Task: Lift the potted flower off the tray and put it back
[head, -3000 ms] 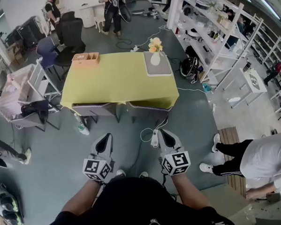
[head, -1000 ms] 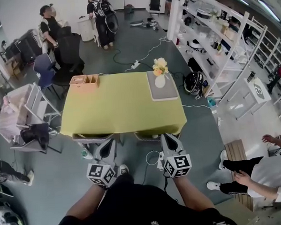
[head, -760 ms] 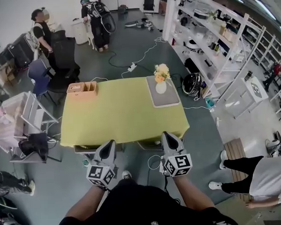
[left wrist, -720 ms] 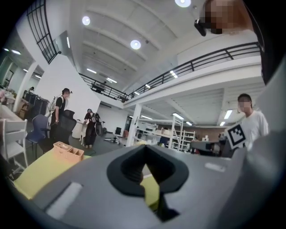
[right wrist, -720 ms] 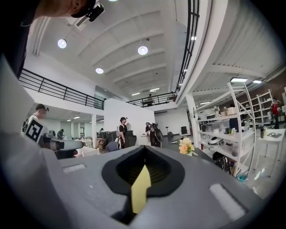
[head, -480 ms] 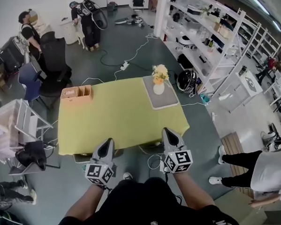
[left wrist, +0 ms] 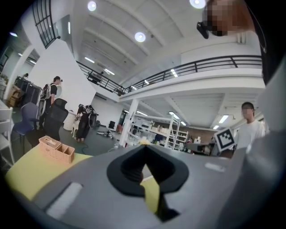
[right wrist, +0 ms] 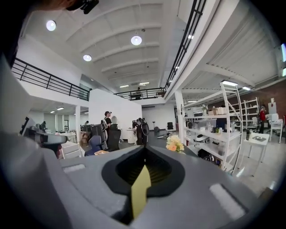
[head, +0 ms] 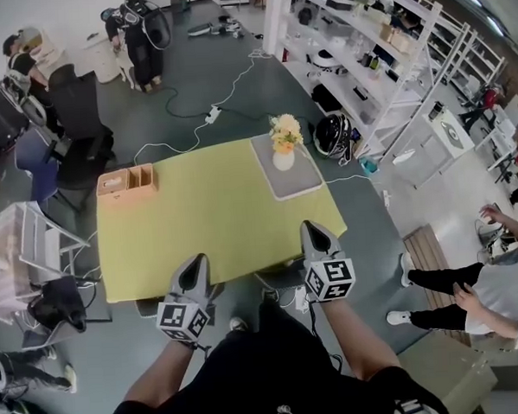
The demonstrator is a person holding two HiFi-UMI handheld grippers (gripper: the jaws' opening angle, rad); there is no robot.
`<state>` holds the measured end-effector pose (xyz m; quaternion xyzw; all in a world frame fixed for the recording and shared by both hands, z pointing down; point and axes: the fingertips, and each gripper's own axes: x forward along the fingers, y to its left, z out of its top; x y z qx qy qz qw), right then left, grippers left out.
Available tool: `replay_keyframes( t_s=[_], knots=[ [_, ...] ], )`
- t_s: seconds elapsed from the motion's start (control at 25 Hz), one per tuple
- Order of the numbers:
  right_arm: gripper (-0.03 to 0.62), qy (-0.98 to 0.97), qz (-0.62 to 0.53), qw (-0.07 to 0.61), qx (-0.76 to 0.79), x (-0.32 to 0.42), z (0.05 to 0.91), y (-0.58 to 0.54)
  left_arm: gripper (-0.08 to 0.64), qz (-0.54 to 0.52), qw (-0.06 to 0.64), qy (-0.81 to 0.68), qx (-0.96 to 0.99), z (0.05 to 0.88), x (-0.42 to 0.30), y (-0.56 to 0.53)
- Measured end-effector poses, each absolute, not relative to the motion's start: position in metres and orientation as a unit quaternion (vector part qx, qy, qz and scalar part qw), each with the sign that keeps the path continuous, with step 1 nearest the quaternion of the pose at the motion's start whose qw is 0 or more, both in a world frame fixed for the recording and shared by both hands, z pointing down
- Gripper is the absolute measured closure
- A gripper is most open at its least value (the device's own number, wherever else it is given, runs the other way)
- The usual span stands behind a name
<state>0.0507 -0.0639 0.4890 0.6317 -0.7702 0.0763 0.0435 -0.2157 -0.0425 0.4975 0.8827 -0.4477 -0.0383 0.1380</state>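
Both tongs are seen closed with nothing held: in the left gripper view the jaws of the left gripper (left wrist: 143, 154) are met at their tips, only a strip of yellow cloth showing through the gap below, and the same is seen of the right gripper (right wrist: 144, 154) in its own view. In the head view the left gripper (head: 193, 266) and right gripper (head: 315, 233) are now carried over the near edge of the yellow table (head: 208, 217), whereas in the earlier pictures bare floor lay between them and it; an approach is thus judged under way, and the lift not yet begun. The potted flower (head: 283, 144) is left standing on the grey tray (head: 291, 181) at the table's far right corner, well apart from both tongs. The layout is given by the head view alone; in the right gripper view only the blossoms (right wrist: 174, 144) are shown above the jaws, pot and tray being hidden, while the wicker box (left wrist: 56, 149) is shown plainly in the left gripper view
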Motion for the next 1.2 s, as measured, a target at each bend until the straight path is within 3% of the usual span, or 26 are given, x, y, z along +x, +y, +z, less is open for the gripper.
replay_keyframes(
  t_s=[0.68,0.8,1.2],
  knots=[
    [0.588,-0.784,0.097,0.060,0.610,0.122,0.562,-0.237,0.552,-0.009,0.139,-0.493,0.859,0.516,-0.169,-0.141],
    [0.510,-0.788,0.099,0.060,0.604,0.139,0.583,-0.270,0.552,0.000,0.146,-0.498,0.855,0.526,-0.153,-0.157],
    [0.458,-0.782,0.114,0.092,0.606,0.183,0.684,-0.357,0.552,0.029,0.156,-0.514,0.843,0.556,-0.118,-0.211]
  ],
)
